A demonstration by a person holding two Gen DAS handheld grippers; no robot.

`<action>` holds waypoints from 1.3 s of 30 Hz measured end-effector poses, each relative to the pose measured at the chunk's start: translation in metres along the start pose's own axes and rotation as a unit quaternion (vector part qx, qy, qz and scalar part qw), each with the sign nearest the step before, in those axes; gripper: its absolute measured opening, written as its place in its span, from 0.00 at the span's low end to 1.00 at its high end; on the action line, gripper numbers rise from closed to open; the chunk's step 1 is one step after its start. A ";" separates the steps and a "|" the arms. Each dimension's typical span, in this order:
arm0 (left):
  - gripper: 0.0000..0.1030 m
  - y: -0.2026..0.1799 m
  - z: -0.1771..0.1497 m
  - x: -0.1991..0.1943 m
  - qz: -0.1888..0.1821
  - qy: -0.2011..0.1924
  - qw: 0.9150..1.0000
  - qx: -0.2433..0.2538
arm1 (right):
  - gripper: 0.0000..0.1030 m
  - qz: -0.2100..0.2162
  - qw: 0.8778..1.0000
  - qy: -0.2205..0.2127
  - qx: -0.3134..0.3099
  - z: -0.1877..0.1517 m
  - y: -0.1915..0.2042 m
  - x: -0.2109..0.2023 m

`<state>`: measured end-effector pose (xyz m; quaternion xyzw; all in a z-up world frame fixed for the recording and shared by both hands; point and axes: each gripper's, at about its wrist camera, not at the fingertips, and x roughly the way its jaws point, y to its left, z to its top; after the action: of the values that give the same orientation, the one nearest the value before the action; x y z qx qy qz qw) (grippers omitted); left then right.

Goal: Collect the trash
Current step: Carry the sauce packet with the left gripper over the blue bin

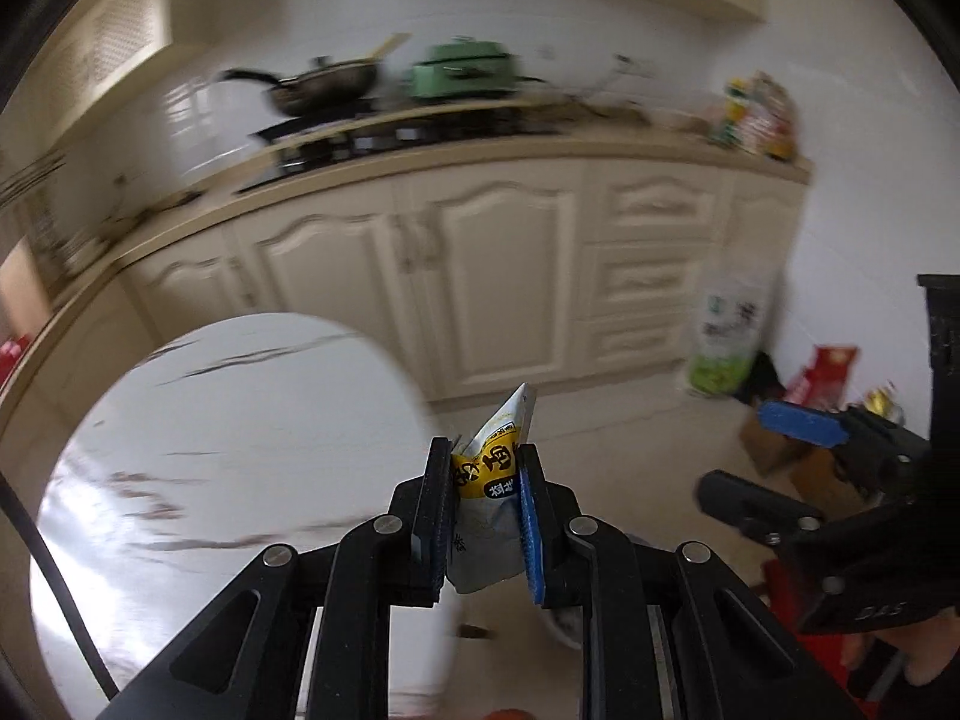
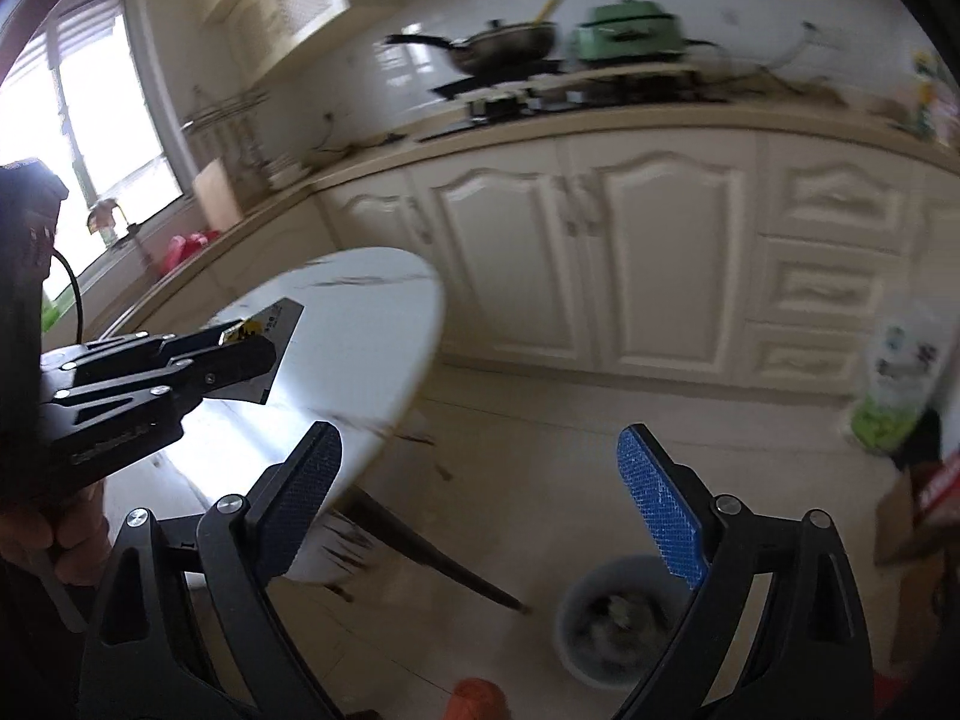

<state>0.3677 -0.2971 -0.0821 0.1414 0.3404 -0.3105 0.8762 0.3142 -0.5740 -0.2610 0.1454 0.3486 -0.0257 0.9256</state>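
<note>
Silver-and-yellow wrapper point(image 1: 489, 483) is pinched in my left fingers point(image 1: 485, 516); only the right view shows the grey bin point(image 2: 618, 624) beneath my spread, empty right fingers point(image 2: 480, 516), its contents blurred.

In your left wrist view the packet point(image 1: 489, 474) sits between the fingers of the left gripper point(image 1: 485, 516) at lower centre, with the round table point(image 1: 240, 420) at lower left and the right gripper point(image 1: 774, 456) at the right edge. In your right wrist view the bin point(image 2: 606, 624) stands on the floor at lower centre, right of the table leg point(image 2: 432, 546), between the fingers of that gripper. The counter point(image 2: 600, 120) runs across the upper frame above the cabinets point(image 2: 600, 252), carrying the wok point(image 2: 504, 48) left of the pot point(image 2: 627, 30)
</note>
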 end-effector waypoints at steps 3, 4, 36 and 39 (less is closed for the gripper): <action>0.16 -0.033 -0.005 0.019 -0.021 0.016 0.999 0.017 | 0.90 -0.016 0.999 0.007 0.035 -0.023 -0.044 -0.012; 0.16 -0.049 -0.010 0.030 -0.028 0.026 0.999 0.025 | 0.90 -0.021 0.999 0.013 0.046 -0.032 -0.058 -0.011; 0.16 -0.134 -0.120 0.598 -0.003 0.364 0.931 0.004 | 0.34 -0.097 0.894 0.365 0.242 -0.330 -0.304 0.246; 0.16 -0.139 -0.122 0.620 0.005 0.364 0.931 0.015 | 0.28 -0.087 0.885 0.372 0.266 -0.339 -0.309 0.250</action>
<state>0.5737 -0.6251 -0.6004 0.2593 0.6310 -0.2382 0.6913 0.2412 -0.7586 -0.7440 0.3541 0.6590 -0.1418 0.6482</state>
